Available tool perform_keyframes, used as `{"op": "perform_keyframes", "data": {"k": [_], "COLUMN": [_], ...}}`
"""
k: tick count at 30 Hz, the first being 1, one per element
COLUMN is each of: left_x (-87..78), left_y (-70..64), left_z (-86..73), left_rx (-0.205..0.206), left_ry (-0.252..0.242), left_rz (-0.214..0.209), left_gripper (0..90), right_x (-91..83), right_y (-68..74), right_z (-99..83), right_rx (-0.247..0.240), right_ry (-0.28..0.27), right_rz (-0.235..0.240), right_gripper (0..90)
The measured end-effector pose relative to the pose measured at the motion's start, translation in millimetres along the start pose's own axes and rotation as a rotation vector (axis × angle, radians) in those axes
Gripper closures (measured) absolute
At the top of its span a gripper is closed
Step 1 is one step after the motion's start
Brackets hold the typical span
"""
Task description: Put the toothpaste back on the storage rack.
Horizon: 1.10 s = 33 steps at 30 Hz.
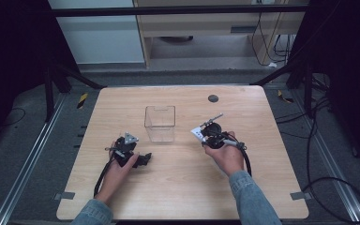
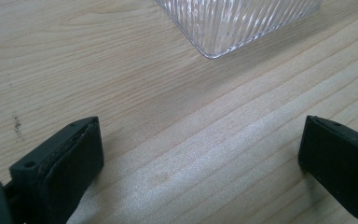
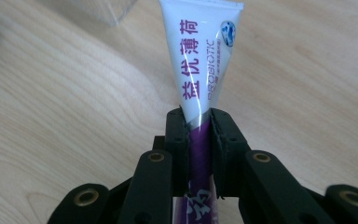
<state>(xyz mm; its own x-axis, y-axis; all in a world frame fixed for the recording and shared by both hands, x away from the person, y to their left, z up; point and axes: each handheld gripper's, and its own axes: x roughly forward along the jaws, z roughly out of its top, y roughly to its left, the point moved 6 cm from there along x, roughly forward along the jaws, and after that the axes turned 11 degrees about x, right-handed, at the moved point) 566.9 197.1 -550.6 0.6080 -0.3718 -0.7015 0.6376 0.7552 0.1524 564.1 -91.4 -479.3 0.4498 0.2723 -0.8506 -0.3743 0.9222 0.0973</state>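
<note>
Right gripper (image 3: 198, 122) has the toothpaste tube (image 3: 199, 56) pinched between its fingers, lifted off the surface (image 1: 178, 187), clear container (image 1: 160, 123) waiting just beyond, empty so far, while left gripper (image 2: 200, 154) idles, fingers spread wide.

Toothpaste tube (image 3: 200, 60): white upper body, purple lower part, purple Chinese characters plus "PROBIOTIC" lettering, small blue emblem near flat crimped end. Clamped between black fingers (image 3: 177, 140) at bottom centre of right gripper view, crimped end reaching top of frame, held clear of tabletop. In high view, white end (image 1: 197, 133) shows right of centre, just right of clear container.
</note>
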Motion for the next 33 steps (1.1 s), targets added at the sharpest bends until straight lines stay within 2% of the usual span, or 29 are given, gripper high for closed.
{"op": "perform_keyframes", "data": {"k": [4, 9, 13, 23, 25, 33], "left_x": [0.0, 0.0, 0.0, 0.0, 0.0, 0.0], "left_y": [0.0, 0.0, 0.0, 0.0, 0.0, 0.0], "left_z": [0.0, 0.0, 0.0, 0.0, 0.0, 0.0], "left_rx": [0.0, 0.001, 0.001, 0.0, 0.0, 0.0], "left_ry": [0.0, 0.0, 0.0, 0.0, 0.0, -0.001], "left_rz": [0.0, 0.0, 0.0, 0.0, 0.0, 0.0], "left_gripper": [0.0, 0.0, 0.0, 0.0, 0.0, 0.0], "right_x": [-6.0, -11.3, -15.8, -20.4, -25.5, -37.1], "right_y": [-4.0, -6.2, -4.5, -7.4, -5.9, 3.8], "right_z": [11.1, 23.1, 31.8, 46.5, 53.8, 72.7], "right_rx": [0.009, 0.043, 0.041, 0.072, 0.084, 0.087], "right_ry": [-0.044, -0.105, -0.161, -0.249, -0.291, -0.351], "right_rz": [0.002, 0.018, 0.031, 0.038, 0.047, 0.061], "right_gripper": [78.4, 78.4, 78.4, 78.4, 78.4, 78.4]}}
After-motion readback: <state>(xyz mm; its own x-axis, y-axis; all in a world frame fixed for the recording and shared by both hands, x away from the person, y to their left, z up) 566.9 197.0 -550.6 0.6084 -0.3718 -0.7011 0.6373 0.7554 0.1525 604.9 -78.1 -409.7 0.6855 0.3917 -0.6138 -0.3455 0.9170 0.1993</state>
